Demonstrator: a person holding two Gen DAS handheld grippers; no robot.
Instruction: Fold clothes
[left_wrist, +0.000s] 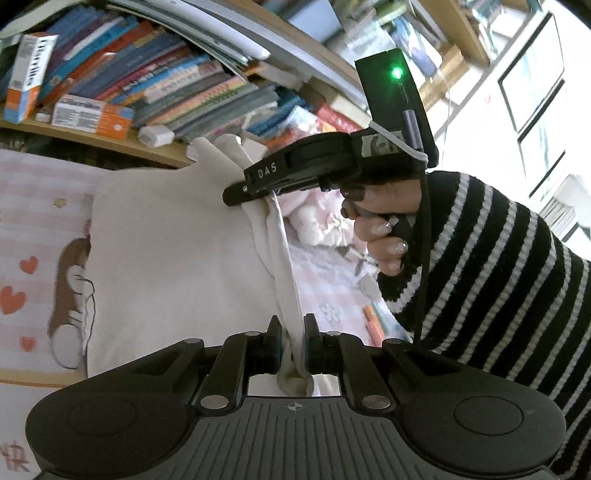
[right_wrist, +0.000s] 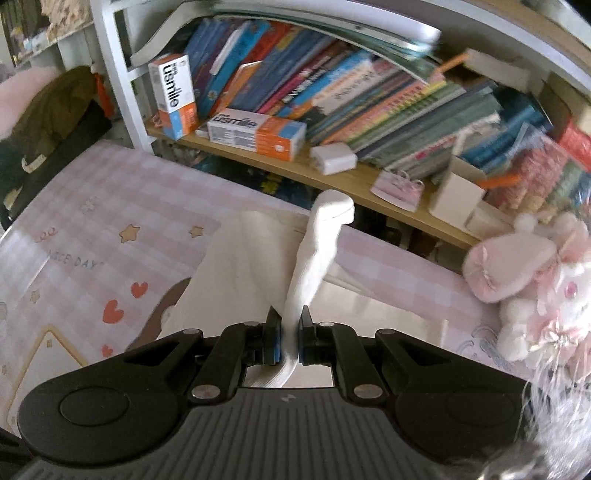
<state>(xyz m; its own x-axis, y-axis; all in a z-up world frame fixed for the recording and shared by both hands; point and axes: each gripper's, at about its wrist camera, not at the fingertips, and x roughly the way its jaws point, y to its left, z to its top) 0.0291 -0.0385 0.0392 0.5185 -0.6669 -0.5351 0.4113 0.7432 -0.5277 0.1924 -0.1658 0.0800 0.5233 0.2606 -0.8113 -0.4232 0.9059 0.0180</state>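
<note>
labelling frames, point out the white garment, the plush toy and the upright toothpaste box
white garment (left_wrist: 177, 236), left wrist view, flat middle of the cloth
plush toy (right_wrist: 532, 291), right wrist view, pink and white body
toothpaste box (right_wrist: 173, 92), right wrist view, front face

Two white-and-orange boxes on the shelf (right_wrist: 332, 177) read "usmile": one box (right_wrist: 173, 94) stands upright with the word running vertically, the other box (right_wrist: 256, 133) lies flat beside it with the word along its top edge. The pink checked mat (right_wrist: 92, 221) on the table bears pale letters reading "NICE DAY". In the left wrist view, the right hand-held gripper (left_wrist: 258, 184) carries the white letters "DAS" on its black body.
</note>
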